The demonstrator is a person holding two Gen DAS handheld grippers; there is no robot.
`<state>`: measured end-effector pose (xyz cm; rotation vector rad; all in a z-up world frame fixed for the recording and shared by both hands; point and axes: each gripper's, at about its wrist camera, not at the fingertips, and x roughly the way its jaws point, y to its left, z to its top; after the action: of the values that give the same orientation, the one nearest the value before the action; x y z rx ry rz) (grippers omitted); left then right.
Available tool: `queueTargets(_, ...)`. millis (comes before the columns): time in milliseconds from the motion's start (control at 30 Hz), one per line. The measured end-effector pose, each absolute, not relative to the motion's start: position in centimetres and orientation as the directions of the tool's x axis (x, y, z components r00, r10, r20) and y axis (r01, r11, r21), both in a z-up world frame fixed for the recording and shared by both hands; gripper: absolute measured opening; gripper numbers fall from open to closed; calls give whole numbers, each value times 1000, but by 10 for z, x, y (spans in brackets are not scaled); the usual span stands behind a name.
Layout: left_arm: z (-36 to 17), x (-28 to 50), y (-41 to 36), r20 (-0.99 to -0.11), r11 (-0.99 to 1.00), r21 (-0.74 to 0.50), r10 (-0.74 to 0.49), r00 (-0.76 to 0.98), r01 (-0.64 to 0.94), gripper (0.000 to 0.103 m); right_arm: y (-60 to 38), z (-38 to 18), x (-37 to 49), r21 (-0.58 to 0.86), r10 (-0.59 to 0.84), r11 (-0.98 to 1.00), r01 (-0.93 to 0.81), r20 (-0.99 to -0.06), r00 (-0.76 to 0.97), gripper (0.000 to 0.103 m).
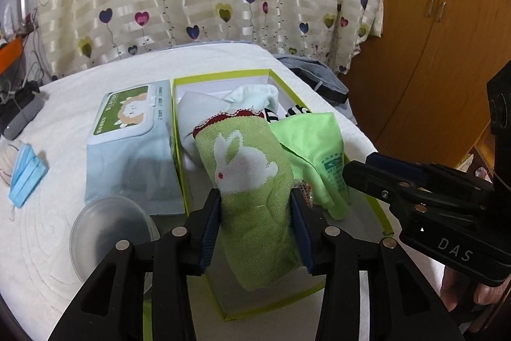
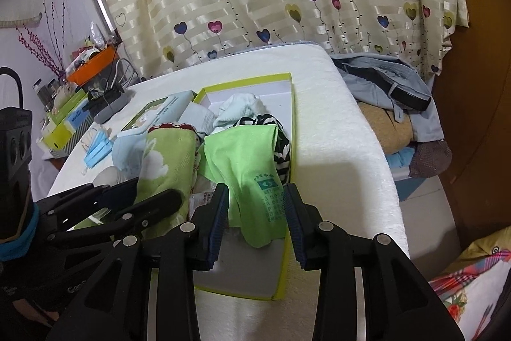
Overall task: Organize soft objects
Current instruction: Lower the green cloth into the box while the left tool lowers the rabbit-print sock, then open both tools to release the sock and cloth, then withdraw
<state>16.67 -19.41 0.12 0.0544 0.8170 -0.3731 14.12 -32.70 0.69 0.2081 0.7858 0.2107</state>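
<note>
Hovering low over the open yellow-green box [image 1: 223, 75], both claws hang at the middle of the frames, apparently so that each piece drops inside rather than onto the white-covered table [image 2: 351, 123]. The left gripper [image 1: 255, 195] straddles the rabbit sock [image 1: 246, 162], whose edges meet both pads; whether they press it I cannot tell. The right gripper [image 2: 255, 189] stands parted around the green cloth [image 2: 246, 155], which looks slack and lies on other socks. Both pieces sit in the box, right of the wipes pack [image 1: 127, 117].
</note>
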Motion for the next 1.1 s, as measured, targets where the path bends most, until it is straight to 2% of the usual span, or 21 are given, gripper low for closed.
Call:
queueTargets(167, 6, 164, -193, -710, 930, -99, -316, 630, 355, 46, -328, 8, 140, 263, 263, 959, -109, -673, 691, 37)
queueTargets(467, 21, 149, -180, -668, 924, -122, -346, 659, 362, 46, -326, 17, 128, 249, 242, 964, -96, -667, 704, 37)
queueTargets(733, 31, 139, -161, -646, 931, -134, -341, 683, 339, 46, -311, 20, 123, 248, 266, 960, -130, -662, 701, 37)
queueTargets(1100, 45, 116, -135, -615, 942, -148, -327, 718, 302, 46, -289, 36, 106, 198, 227, 972, -128, -646, 729, 37)
